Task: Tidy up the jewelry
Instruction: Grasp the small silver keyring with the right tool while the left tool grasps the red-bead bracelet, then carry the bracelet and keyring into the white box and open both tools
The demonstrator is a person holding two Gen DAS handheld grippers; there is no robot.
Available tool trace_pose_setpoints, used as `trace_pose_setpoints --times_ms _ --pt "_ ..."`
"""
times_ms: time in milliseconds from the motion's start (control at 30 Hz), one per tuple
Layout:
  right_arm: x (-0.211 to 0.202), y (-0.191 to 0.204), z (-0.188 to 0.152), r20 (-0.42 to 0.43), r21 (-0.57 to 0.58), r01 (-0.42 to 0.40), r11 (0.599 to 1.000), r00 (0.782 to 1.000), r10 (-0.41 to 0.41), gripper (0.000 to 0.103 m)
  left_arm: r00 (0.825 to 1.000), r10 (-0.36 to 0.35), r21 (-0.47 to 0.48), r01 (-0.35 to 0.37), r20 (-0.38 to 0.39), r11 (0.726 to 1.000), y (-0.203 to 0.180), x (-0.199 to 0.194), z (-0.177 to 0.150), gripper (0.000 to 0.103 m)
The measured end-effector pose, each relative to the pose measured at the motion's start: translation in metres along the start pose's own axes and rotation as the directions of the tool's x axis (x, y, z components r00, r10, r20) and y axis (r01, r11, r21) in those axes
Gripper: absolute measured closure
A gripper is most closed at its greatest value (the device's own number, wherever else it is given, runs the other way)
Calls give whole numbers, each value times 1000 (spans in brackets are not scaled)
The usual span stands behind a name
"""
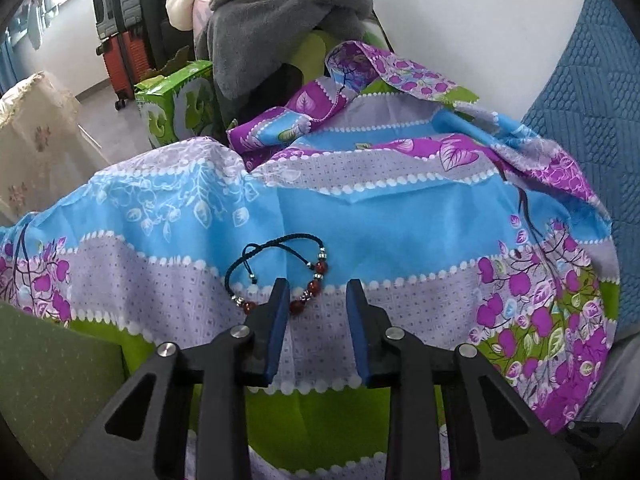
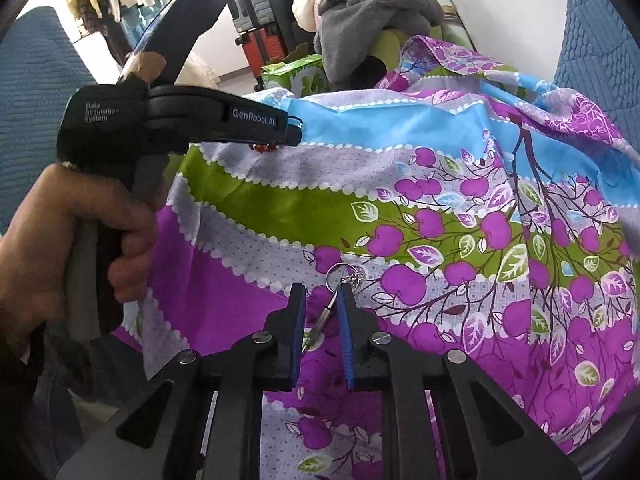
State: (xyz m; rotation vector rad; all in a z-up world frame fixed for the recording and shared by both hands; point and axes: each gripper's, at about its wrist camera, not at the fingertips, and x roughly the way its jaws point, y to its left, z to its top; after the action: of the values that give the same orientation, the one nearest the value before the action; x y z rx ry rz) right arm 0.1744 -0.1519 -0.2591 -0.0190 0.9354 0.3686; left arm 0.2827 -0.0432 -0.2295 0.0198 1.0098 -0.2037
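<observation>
A bracelet of dark cord and red beads lies on the patterned cloth. My left gripper is open just in front of it, its left finger over the beads. In the right wrist view the left gripper reaches in from the left, with red beads showing under its tip. My right gripper is open around a small silver tool on a key ring lying on the cloth. The tool rests against the right finger.
A grey blanket pile, a green box and suitcases stand behind the cloth. A blue quilted cushion is at the right. A green mat lies at the lower left.
</observation>
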Motion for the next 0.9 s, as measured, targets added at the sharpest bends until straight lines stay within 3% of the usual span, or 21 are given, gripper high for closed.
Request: trace_pose_setpoints --times_ms 167,300,500,667,900 --pt "2 2 0 0 -17 14 1000 1000 -14 89 999 37 55 -37 3 998 -3 3 -2 87" --pt "4 16 -2 2 -101 83 991 996 -84 92 999 46 75 -46 -2 996 -5 3 -3 97" --pt "5 14 0 -13 -103 91 990 996 -93 99 1000 20 40 -19 -3 999 0 -1 -5 97" --pt "3 11 2 -22 -80 77 994 997 -79 100 1000 -11 -13 11 0 1000 6 -8 -5 97" --pt "-11 5 9 26 -41 77 996 997 -76 100 998 -52 -63 53 19 997 9 -28 -9 97"
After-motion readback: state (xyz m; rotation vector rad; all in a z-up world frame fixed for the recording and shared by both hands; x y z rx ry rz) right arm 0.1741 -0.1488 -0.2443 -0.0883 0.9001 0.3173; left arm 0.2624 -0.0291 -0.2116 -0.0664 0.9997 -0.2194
